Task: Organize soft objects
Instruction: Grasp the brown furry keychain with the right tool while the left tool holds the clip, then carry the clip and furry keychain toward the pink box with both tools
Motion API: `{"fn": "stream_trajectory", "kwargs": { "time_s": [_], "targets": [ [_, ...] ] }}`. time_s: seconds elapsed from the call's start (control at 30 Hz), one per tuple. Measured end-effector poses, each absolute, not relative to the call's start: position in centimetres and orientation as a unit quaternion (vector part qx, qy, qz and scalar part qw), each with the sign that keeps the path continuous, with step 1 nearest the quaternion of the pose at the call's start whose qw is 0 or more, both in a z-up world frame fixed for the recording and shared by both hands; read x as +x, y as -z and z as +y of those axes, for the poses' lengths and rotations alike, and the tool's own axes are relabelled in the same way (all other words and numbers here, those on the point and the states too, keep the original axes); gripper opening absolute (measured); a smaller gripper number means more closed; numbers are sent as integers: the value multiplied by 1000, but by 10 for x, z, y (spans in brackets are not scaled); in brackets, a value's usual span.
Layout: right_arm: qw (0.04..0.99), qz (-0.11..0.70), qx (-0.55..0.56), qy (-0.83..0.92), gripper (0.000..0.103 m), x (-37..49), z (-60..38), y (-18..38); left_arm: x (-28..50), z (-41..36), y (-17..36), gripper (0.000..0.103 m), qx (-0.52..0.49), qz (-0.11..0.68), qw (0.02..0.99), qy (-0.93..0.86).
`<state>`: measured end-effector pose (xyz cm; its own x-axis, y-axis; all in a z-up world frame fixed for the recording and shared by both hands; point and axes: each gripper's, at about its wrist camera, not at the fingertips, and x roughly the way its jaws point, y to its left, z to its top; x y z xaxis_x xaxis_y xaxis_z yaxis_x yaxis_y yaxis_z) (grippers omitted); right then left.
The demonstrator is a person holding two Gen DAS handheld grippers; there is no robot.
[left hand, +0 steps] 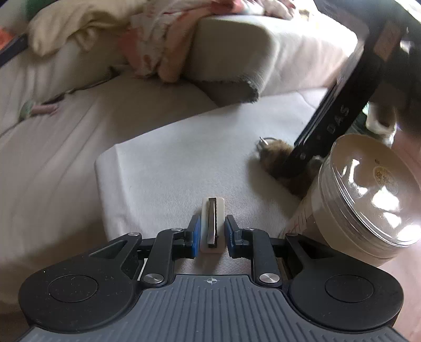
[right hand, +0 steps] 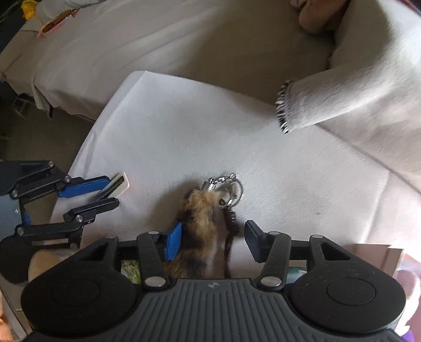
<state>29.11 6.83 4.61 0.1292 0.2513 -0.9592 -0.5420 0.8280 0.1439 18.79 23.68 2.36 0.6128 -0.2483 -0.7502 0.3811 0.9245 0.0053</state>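
A brown and tan fur keychain [right hand: 202, 223] with a metal ring [right hand: 231, 186] lies on a white cloth pad [right hand: 184, 126]. My right gripper [right hand: 213, 238] points down over it and is open. The fur lies between the fingers, brushing the blue left pad [right hand: 173, 240], while the other pad stands apart. In the left wrist view the fur keychain [left hand: 276, 157] shows beside the right tool's black frame [left hand: 331, 118]. My left gripper [left hand: 211, 226] is shut on a small white block with a dark strip [left hand: 212, 207], low over the pad's near edge.
A lidded translucent jar [left hand: 368, 200] stands right of the left gripper, close to the fur. A folded grey blanket with a fringed edge [left hand: 250, 58] lies behind the pad, with a floral cloth [left hand: 158, 44] and a cream cloth [left hand: 79, 23] further back on the sofa [left hand: 52, 157].
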Motion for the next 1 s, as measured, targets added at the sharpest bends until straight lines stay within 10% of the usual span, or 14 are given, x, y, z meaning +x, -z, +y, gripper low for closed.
{"fn": "stream_trajectory", "kwargs": {
  "time_s": [0.1,0.5,0.67,0.8,1.0],
  "targets": [
    [739,590,-133,-298,19,280,72,-50,180,244,-21,23,49,391,903,168],
    [795,497,-79,-339,0,236,26,-144,145,262,-59,23,-25,341,929,140],
    [785,503,-100,-347,6,223,23,-150,126,268,-90,23,-58,307,941,133],
    [782,530,-88,-316,50,243,26,-129,116,277,-91,23,-104,294,940,135],
    [760,595,-65,-254,50,284,54,-76,122,292,-69,23,-149,322,925,136]
  ]
}}
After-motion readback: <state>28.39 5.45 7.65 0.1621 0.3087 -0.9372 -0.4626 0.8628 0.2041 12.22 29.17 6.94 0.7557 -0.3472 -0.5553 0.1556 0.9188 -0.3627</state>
